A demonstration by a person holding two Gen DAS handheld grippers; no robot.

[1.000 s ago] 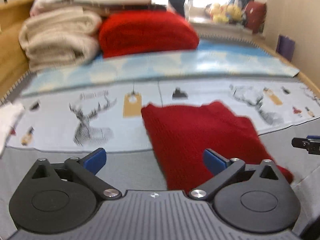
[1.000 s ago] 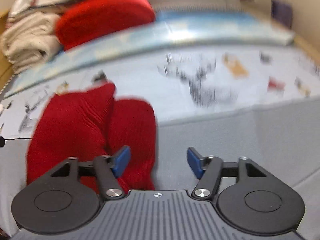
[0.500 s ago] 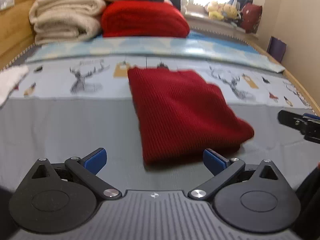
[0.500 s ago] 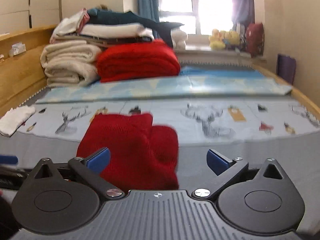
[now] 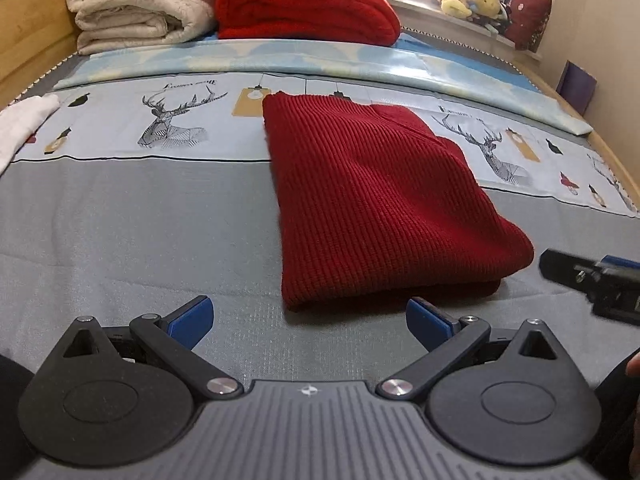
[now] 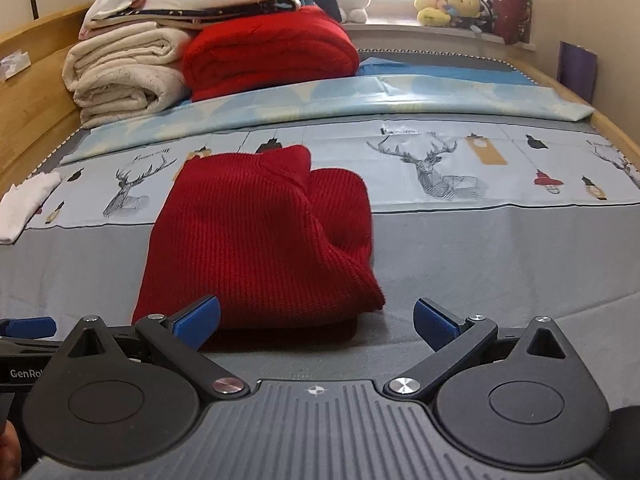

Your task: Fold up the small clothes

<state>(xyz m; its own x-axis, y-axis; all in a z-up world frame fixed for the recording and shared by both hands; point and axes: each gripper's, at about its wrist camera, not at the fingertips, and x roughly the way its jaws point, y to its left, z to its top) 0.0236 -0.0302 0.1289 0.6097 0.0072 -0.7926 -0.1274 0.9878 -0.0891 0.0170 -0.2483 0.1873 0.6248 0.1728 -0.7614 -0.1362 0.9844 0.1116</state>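
Closest in, the left gripper has its blue fingers spread wide with nothing between them, hovering just short of the near edge of the dark red ribbed knit garment. Same deal for the right gripper: its jaws have just been opening, they're as wide as they go, and they're empty.

The knit lies folded into a rough rectangle on the grey bedspread, its far end reaching onto the deer-print strip. Looks to me like this fold is basically done and both grippers have let go. The right side still bulges a bit, so the next move is probably a tidy-up, or going for the small white cloth off to the left. Way at the back sit the cream folded blankets and a bright red folded blanket.
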